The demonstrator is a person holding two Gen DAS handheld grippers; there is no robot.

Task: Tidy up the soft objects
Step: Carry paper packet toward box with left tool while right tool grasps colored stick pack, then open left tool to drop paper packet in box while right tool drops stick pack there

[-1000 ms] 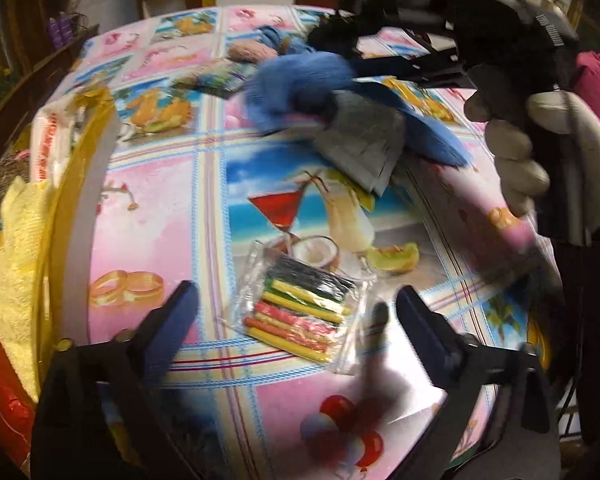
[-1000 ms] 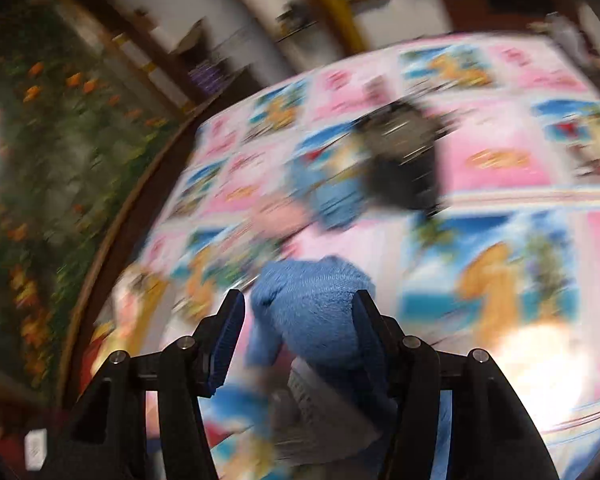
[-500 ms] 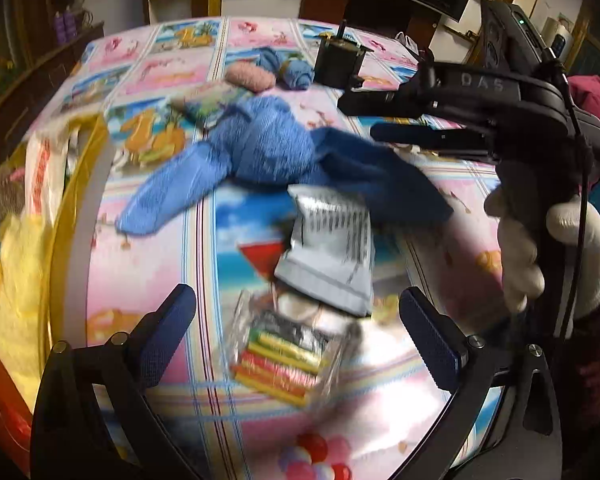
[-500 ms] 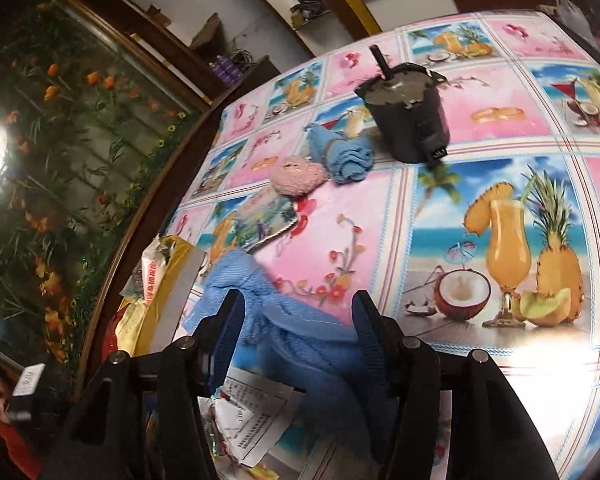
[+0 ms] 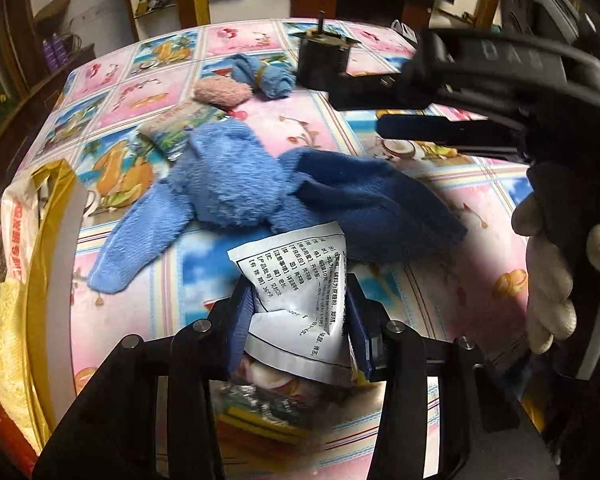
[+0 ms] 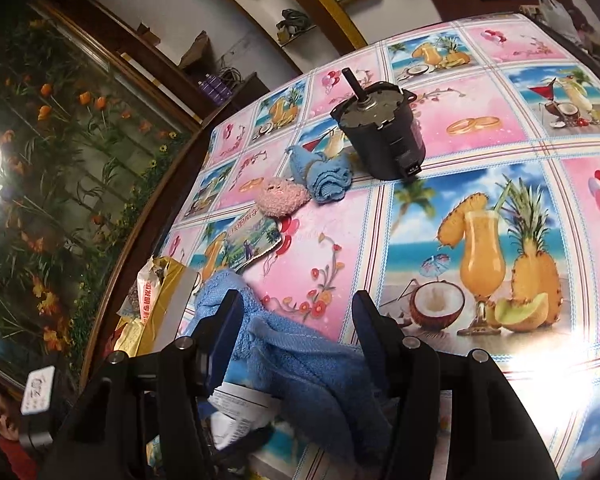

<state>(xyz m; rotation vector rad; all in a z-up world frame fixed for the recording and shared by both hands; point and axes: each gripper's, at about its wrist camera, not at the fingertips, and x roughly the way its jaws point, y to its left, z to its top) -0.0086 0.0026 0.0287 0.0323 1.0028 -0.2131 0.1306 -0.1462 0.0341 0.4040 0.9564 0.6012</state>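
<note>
Here, my left gripper (image 5: 300,324) has just been closing and now pinches a white printed sachet (image 5: 300,280) between its blue pads; the sachet crumples upward from the jaws, its top corner tucked under the blue towel (image 5: 240,184).

The towel lies sprawled on the patterned tablecloth (image 5: 480,208), its long axis running across the left wrist view from lower left to right; one pale-blue end points toward the yellow bag (image 5: 52,216), the darker folded end points toward my gloved right hand (image 5: 548,280). It sits just beyond the left gripper's tips, touching the sachet.

My right gripper (image 6: 298,320) hangs over the same towel (image 6: 300,364) with its jaws partly spread; the cloth lies between and below the fingers, and I cannot tell whether the pads press on it.

Beyond the towel from me: a flat printed packet (image 5: 176,128) touching its far edge; then a pink fuzzy pad (image 5: 220,92); just beside that a small rolled blue cloth (image 5: 264,76); next to it a black motor (image 5: 324,60) standing upright with its shaft up.

The yellow bag stands open at the table's edge, left of the towel; its contents are hidden. Under the sachet, near me, lies a clear packet of coloured sticks (image 5: 260,416).
</note>
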